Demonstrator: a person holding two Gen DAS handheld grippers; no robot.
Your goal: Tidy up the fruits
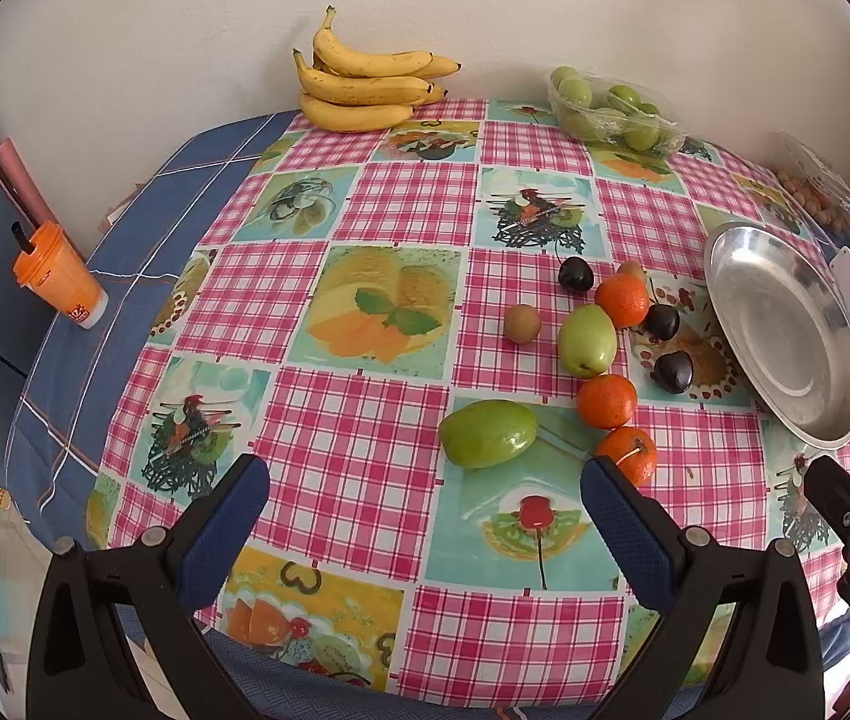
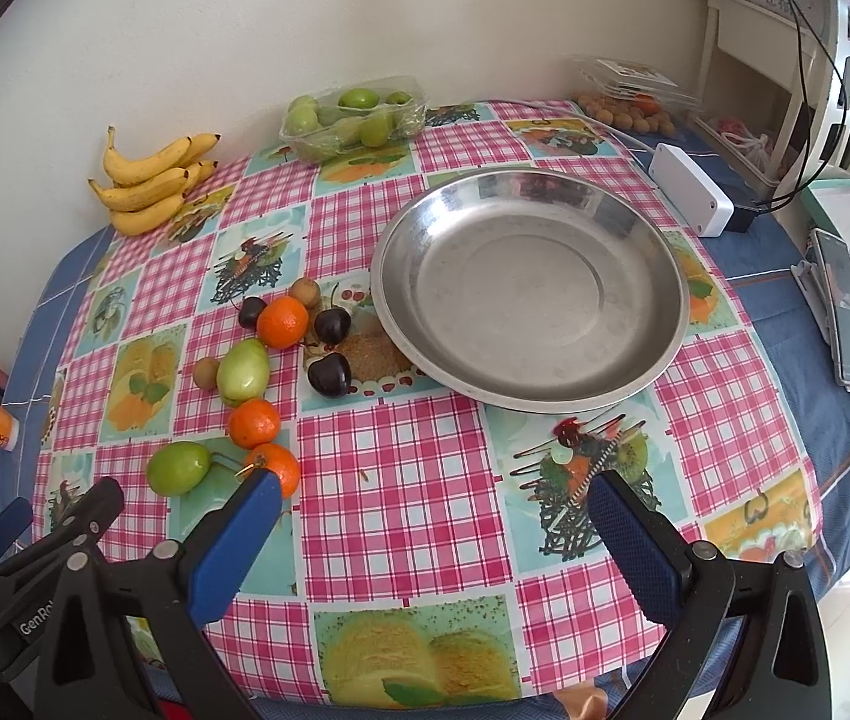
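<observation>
Fingers on both the left gripper (image 1: 425,516) and right gripper (image 2: 430,516) are sitting wide apart, holding nothing, hovering over the table's (image 2: 401,480) near edge. Loose fruit (image 1: 598,348) is lying mid-table just left of the bare metal dish (image 2: 529,294); bananas (image 1: 365,84) are sitting at the far edge.

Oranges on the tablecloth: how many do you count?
3. One orange sits near the metal dish, one is mid-row, and one is nearest the right gripper.
</observation>
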